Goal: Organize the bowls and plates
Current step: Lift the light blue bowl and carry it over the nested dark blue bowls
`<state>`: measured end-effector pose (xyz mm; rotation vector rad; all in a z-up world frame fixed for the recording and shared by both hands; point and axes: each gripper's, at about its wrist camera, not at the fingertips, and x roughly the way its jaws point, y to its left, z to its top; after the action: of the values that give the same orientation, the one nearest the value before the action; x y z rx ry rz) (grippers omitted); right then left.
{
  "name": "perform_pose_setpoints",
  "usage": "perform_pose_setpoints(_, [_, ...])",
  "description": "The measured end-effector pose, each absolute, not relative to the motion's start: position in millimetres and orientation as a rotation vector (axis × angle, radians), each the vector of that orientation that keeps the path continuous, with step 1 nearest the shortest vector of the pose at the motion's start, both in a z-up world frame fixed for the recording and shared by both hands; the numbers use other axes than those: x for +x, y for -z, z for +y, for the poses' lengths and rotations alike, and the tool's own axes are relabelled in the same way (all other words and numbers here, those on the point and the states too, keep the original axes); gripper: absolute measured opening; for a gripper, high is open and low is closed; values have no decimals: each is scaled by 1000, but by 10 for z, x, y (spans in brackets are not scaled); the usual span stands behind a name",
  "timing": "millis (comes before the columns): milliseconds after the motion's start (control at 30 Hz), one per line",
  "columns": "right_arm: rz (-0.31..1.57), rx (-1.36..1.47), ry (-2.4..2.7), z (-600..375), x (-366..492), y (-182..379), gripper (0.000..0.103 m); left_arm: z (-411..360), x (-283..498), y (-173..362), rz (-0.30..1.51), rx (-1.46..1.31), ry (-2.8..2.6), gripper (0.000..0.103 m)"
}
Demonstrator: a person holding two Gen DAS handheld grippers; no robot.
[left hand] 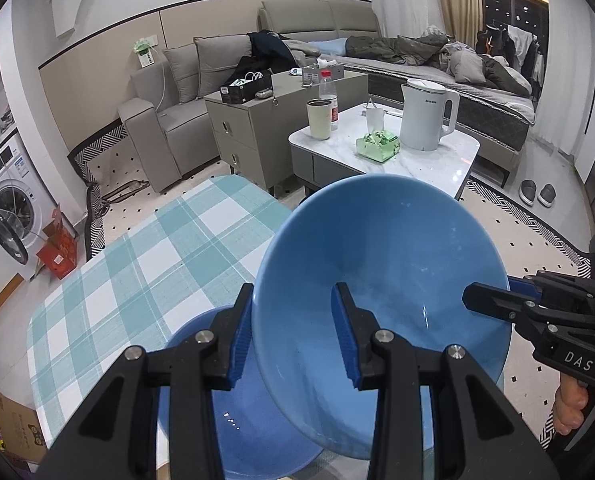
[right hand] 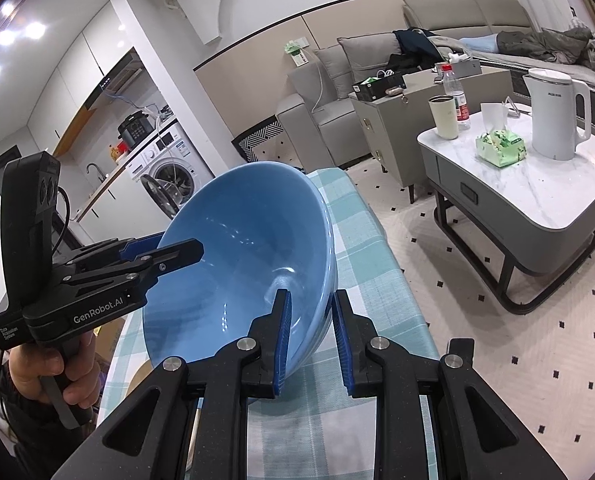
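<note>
a checked teal and white tablecloth (left hand: 145, 264) covers the near table. beyond it a marble-topped coffee table (left hand: 429, 164) carries a white electric kettle (left hand: 425, 114), a green tissue pack (left hand: 377, 146), a cream tumbler (left hand: 318, 119) and a clear bottle with a red cap (left hand: 328, 94). a grey sofa (left hand: 185, 80) lines the wall. a washing machine (right hand: 169, 160) stands with its door open.

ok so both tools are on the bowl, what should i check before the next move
1. Left tool clamped on bowl rim: ok
2. Right tool clamped on the opposite rim: ok
3. Bowl level: not ok, tilted
4. Bowl empty: ok
5. Bowl clear of the plate below: cannot tell
6. Bare table space for setting down: ok
</note>
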<state>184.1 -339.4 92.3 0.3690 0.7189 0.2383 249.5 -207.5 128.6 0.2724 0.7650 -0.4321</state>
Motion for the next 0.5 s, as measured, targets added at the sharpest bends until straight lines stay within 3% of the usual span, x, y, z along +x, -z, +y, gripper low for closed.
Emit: perform_pose_setpoints(500, [688, 355, -291, -3104, 1811, -1025, 22, -1793, 2441, -1404, 737, 247, 387, 37])
